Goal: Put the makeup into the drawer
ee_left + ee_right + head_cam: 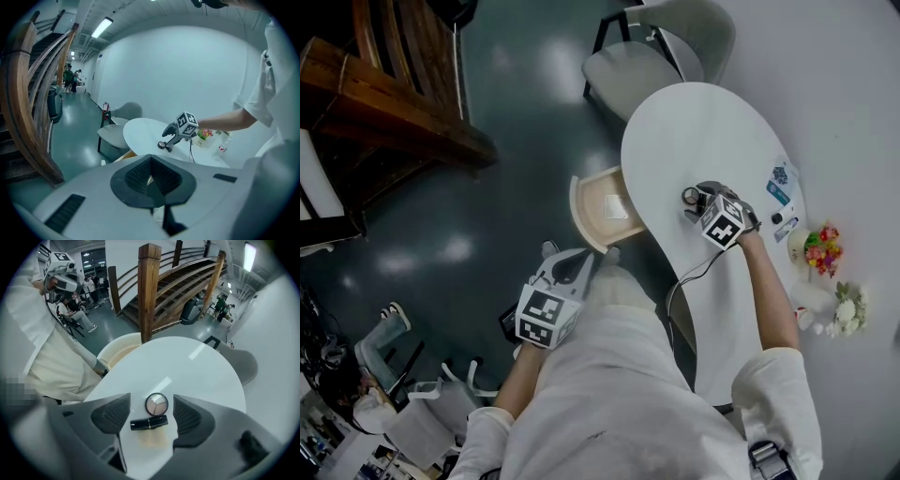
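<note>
Head view: the right gripper point(698, 199) hangs over the white table point(694, 122), beside the open drawer point(598, 208); the left gripper point(581, 267) is low. Left gripper view: jaws pressed together, empty. Right gripper view: jaws wide around a round compact point(156, 404) and a black lipstick point(149, 423), both lying on the table, untouched.

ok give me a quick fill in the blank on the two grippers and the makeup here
1. The right hand-held gripper points down with its jaws ____.
2. The round compact and the black tube between those jaws lie untouched on the white ____.
3. The left hand-held gripper holds nothing; its jaws are ____.

Missing words: open; table; shut
</note>
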Motion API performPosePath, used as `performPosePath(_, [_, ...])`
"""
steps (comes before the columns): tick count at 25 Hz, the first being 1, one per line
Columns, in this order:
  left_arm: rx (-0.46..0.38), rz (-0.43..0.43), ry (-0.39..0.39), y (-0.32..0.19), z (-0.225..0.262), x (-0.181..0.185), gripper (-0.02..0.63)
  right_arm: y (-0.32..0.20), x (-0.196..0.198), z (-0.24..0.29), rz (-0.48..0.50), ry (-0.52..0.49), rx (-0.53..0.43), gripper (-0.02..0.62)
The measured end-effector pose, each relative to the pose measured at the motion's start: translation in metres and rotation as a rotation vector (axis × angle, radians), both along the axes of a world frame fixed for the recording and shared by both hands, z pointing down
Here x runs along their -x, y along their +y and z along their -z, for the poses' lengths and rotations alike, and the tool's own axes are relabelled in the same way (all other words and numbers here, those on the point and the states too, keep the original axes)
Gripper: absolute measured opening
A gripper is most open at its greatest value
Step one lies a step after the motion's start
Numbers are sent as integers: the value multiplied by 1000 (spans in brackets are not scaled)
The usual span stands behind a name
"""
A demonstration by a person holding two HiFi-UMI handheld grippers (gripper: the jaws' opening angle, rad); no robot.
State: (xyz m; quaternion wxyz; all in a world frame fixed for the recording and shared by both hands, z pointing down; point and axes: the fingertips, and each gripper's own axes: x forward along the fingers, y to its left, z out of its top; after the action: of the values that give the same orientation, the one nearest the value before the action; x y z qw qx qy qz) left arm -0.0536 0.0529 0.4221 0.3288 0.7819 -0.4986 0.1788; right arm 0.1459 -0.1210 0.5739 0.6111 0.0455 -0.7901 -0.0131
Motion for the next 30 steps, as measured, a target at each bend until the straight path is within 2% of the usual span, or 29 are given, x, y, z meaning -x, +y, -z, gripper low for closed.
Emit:
performPosePath(3, [-8,-2,6,-1,-2,-7,8,-10,-6,-20,-1,28,22,282])
performPosePath(13, [53,14,15,1,-26,-24,8,-8,-10,-57,66,83,101,281])
performPosePath(17, [60,22,25,-1,-25,-28,9,-10,-7,-57,60,83,117,230])
performPosePath(26, [62,-2,34,2,-27,-32,8,-12,-9,-56,29,99,83,225])
performPosePath(30, [58,-21,42,5,-27,-29,8,-15,-5,-44,-15,66,73,225])
